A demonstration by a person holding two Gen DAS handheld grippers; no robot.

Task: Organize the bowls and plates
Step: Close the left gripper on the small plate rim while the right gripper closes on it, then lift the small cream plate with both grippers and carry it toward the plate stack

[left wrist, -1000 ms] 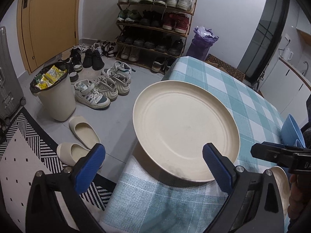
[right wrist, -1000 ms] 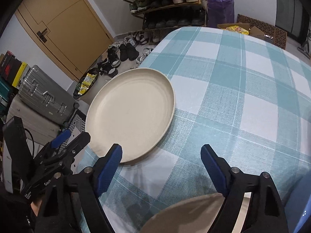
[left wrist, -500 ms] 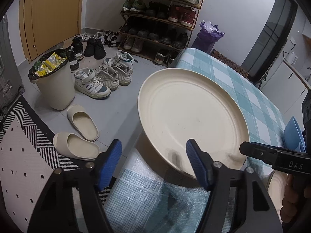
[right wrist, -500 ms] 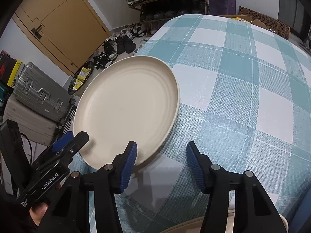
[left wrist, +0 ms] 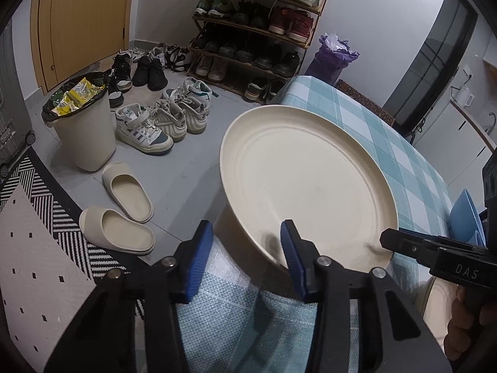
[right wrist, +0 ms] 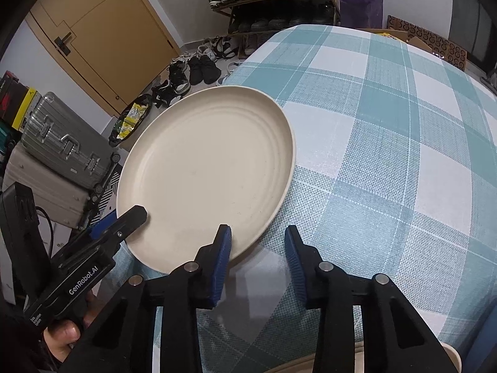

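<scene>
One wooden door [left wrist: 87, 21], flat and yellow-brown. One worktop [right wrist: 388, 155] under a woven cloth of teal and white checks, rounded at the near corner. One shoe rack [left wrist: 257, 28] of thin brown bars, packed with pairs. Two hard suitcases [right wrist: 65, 143], ribbed silver on top of a paler one, seen only from the right wrist. One purple bag [left wrist: 332, 59], crumpled at the top. One round pale bin [left wrist: 84, 136] with a black liner and yellow packets.

Two cream plates. The big plate [left wrist: 304, 180]: round, matte, faintly ringed, lying at the worktop's near left corner and overhanging its edge above the floor. The second plate [left wrist: 436, 301]: only a sliver of rim at the near edge. At least one blue bowl [left wrist: 464, 214], smooth and thin-walled, edge-on near the right edge, clear only from the left wrist.

Two cream slippers [left wrist: 127, 189], thick and rubbery, on the floor, hidden from the right wrist.

Two grippers, black frames with ribbed blue pads, both with jaws just been closing. Left hand-held gripper [left wrist: 245, 239]: astride the big plate's overhanging rim, one finger above, one below; impossible to tell a real pinch. Right hand-held gripper [right wrist: 257, 239]: apart, one pad over the plate's near rim, the other clear of it above the cloth. Fingers of one hand [right wrist: 62, 335] around the left handle.
</scene>
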